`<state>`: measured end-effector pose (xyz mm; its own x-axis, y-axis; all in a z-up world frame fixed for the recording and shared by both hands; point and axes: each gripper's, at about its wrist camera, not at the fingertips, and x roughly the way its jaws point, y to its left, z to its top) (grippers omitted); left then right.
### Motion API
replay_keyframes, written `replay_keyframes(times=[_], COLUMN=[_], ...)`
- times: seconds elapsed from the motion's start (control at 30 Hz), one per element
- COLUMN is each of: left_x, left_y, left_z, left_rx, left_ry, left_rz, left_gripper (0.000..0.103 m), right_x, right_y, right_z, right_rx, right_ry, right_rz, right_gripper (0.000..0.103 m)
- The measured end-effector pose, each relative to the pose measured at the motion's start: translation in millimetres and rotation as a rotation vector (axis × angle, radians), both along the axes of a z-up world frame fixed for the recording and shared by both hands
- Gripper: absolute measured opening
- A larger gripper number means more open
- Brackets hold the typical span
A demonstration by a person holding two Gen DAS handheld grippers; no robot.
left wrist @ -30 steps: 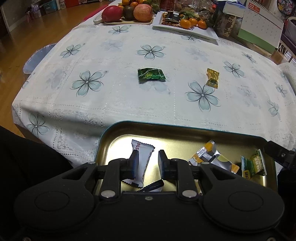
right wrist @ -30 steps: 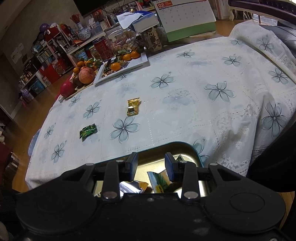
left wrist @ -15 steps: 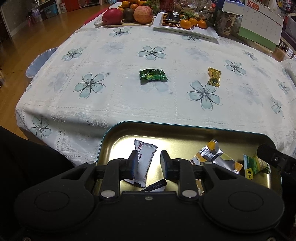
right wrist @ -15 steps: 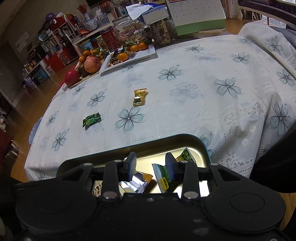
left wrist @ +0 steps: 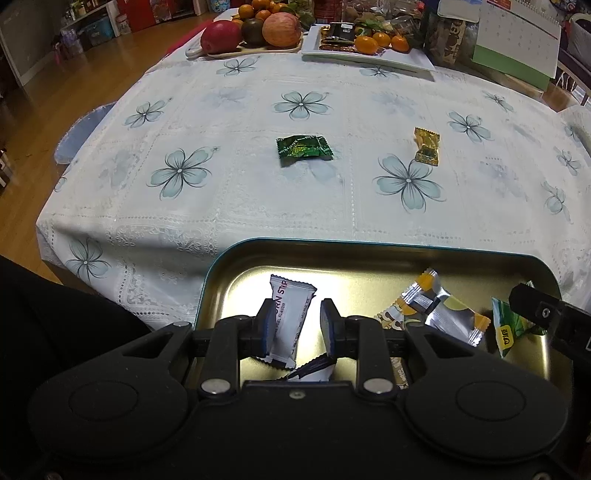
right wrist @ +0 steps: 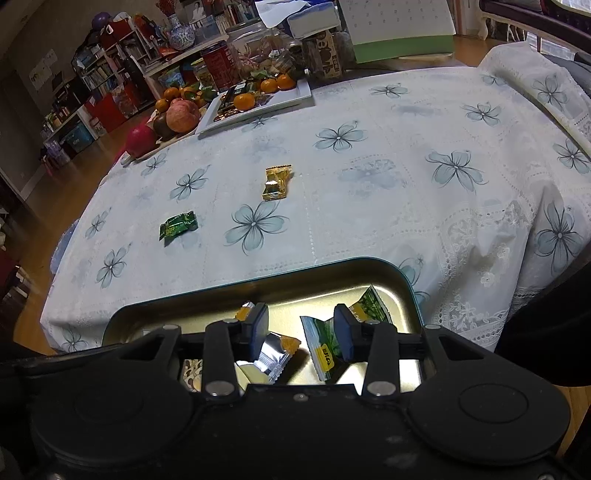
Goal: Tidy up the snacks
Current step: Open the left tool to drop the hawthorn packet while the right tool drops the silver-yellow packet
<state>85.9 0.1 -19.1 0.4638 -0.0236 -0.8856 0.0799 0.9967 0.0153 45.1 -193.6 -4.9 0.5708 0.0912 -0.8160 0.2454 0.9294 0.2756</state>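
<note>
A gold metal tin sits at the table's near edge and holds several wrapped snacks. My left gripper hovers open over a white snack bar in the tin. My right gripper hovers open over a silver-orange packet and a green packet. A green candy and a gold candy lie on the flowered tablecloth beyond the tin.
At the table's far side stand a board with apples, a white plate with oranges, jars and a desk calendar. Wooden floor lies to the left.
Both grippers have drawn slightly forward and lower over the tin, with the jaws a little wider. The snacks in the tin and the candies on the cloth have stayed put.
</note>
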Motion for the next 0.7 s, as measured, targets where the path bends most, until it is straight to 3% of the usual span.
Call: replay_keyframes(times=[0.7], left_x=[-10.3], left_y=[-5.4], left_z=[10.2], left_rx=[0.061], left_ry=[-0.024], left_rz=[-0.042], left_gripper=[0.036], right_x=[2.3], right_y=[-8.4], right_z=[10.2], right_rx=[0.05], right_ry=[0.0], right_rz=[-0.037], right_gripper=[0.044])
